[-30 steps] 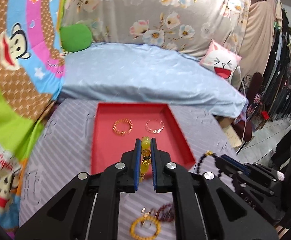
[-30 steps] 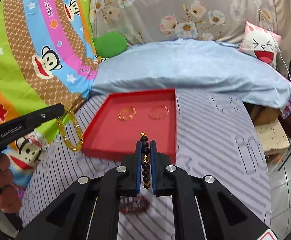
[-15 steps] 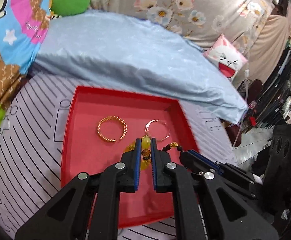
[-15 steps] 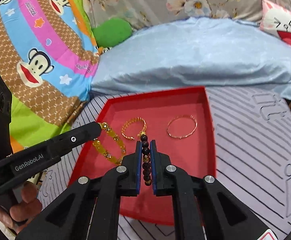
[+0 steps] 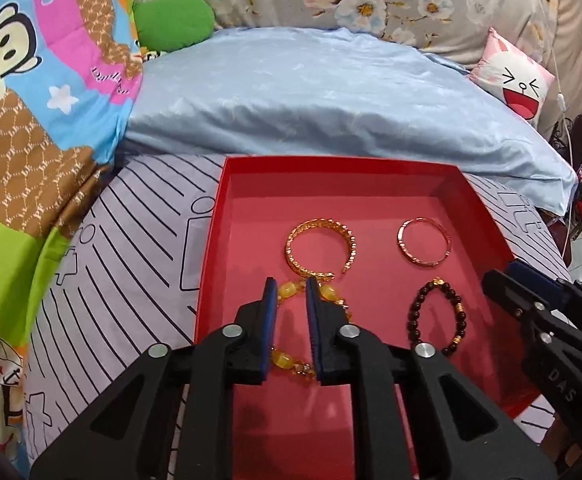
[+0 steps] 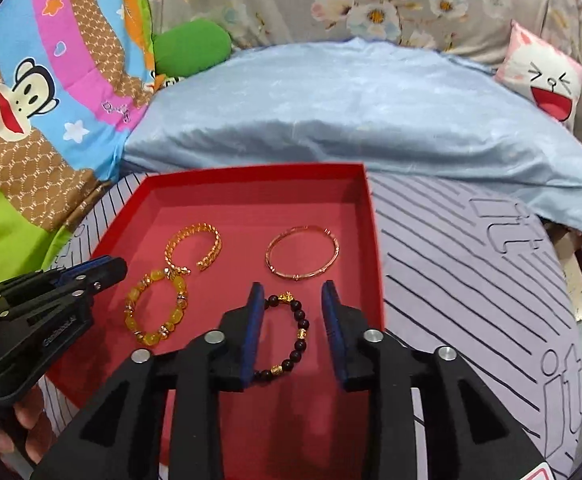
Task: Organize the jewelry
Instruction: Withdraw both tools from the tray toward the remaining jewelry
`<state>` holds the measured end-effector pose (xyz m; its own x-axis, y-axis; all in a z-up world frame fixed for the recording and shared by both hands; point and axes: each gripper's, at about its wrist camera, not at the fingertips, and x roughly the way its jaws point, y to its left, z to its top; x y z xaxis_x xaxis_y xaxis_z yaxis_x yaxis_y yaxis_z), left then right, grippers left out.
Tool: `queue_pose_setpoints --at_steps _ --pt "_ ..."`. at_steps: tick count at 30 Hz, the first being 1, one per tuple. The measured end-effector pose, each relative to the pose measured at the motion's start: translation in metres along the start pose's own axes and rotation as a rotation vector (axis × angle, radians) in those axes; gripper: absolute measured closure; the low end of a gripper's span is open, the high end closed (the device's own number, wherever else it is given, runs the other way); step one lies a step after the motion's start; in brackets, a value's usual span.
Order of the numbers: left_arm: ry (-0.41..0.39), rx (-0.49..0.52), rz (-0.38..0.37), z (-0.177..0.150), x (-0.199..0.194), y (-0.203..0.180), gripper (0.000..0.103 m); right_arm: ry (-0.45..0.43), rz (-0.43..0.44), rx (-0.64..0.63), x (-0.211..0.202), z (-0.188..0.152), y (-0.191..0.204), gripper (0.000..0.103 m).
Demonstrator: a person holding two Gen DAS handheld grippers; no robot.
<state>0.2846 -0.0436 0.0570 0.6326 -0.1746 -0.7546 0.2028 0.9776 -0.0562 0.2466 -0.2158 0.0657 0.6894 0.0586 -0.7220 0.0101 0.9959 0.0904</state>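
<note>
A red tray (image 5: 487, 216) (image 6: 373, 216) lies on the striped sheet. In it lie a gold cuff bangle (image 5: 321, 250) (image 6: 193, 247), a thin rose-gold bangle (image 5: 424, 247) (image 6: 302, 254), a yellow bead bracelet (image 5: 291, 356) (image 6: 156, 312) and a dark bead bracelet (image 5: 437, 320) (image 6: 291, 336). My left gripper (image 5: 291, 292) is open over the yellow bracelet, which lies on the tray floor. My right gripper (image 6: 291, 300) is open wide over the dark bracelet, which also lies loose. Each gripper shows in the other's view, the right one (image 5: 531, 296) and the left one (image 6: 79, 280).
A light blue pillow (image 5: 331, 92) lies behind the tray. A cartoon-print blanket (image 5: 31, 120) is at the left, a green cushion (image 5: 171, 22) and a pink-and-white face cushion (image 5: 519, 80) at the back. The bed edge drops off at the right (image 6: 579, 280).
Both grippers have come down into the tray and opened. The yellow bracelet and the dark bracelet now lie on the tray floor, let go.
</note>
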Motion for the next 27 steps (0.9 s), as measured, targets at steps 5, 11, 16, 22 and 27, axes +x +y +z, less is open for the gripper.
queue_pose_setpoints --at_steps 5,11,16,22,27 --pt "-0.057 -0.011 0.013 -0.007 -0.031 -0.003 0.081 -0.031 0.021 -0.01 -0.034 -0.013 0.0 0.071" --pt "-0.092 -0.029 0.009 -0.036 -0.073 -0.004 0.069 -0.043 0.055 0.019 -0.076 -0.043 -0.004 0.071" --pt "-0.077 -0.058 -0.002 -0.073 -0.098 -0.001 0.069 -0.024 0.063 0.033 -0.104 -0.077 -0.003 0.071" --pt "-0.036 -0.035 -0.008 -0.125 -0.115 -0.009 0.069 0.015 0.047 0.03 -0.124 -0.122 0.001 0.071" --pt "0.018 -0.031 -0.03 -0.161 -0.119 -0.011 0.069 0.054 0.042 0.031 -0.135 -0.157 0.001 0.071"
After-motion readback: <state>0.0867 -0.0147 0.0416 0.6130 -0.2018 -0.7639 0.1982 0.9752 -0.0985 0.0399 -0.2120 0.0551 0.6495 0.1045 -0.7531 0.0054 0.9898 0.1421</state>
